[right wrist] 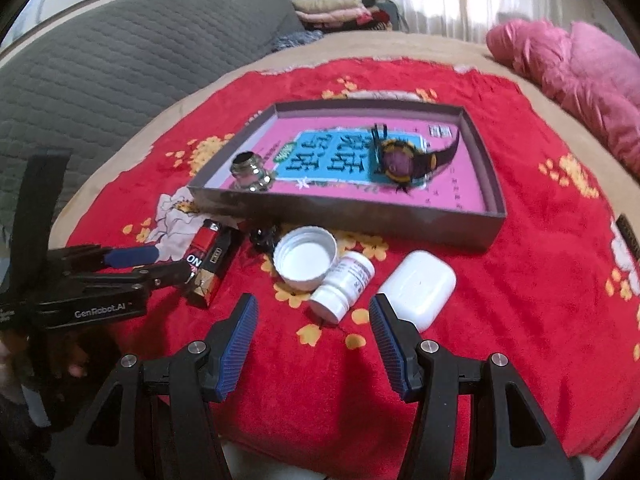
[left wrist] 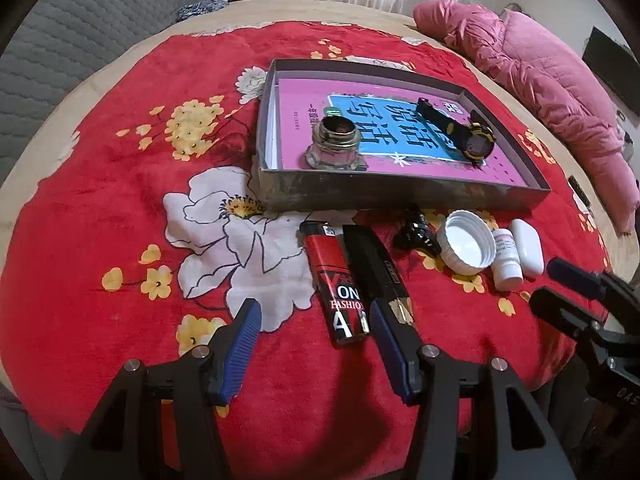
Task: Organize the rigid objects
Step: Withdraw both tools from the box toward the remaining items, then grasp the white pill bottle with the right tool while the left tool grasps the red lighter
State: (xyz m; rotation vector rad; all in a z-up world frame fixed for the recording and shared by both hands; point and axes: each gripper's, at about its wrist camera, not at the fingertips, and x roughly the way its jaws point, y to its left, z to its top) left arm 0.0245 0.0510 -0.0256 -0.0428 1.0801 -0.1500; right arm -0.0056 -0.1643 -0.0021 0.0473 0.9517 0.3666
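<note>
A: The left gripper (left wrist: 316, 316) is held with its jaws wide apart and empty, poised just above the red lighter (left wrist: 338, 284) and the black lighter (left wrist: 378, 272), which lie side by side on the red floral blanket (left wrist: 120, 208). The right gripper (right wrist: 312, 316) is likewise spread wide with nothing between its pads, aimed at the white pill bottle (right wrist: 344, 284), which lies on its side.

B: Where are the remaining pieces found?

A: A white cap (right wrist: 306, 258) lies open side up beside the bottle, a white case (right wrist: 420, 288) just to its other side, and a small black clip (left wrist: 414, 232) near the tray (left wrist: 400, 196). Inside the tray, on a pink book (left wrist: 304, 96), a glass inkwell (left wrist: 336, 142) and a wristwatch (left wrist: 468, 136) are already placed.

B: How should the bottle be taken?

A: It is judged light, stiff and smooth, so rolling may be expected; a grip across the middle of its body is advised. The lighters are judged slim and slick, best pinched across their narrow sides, one at a time.
</note>
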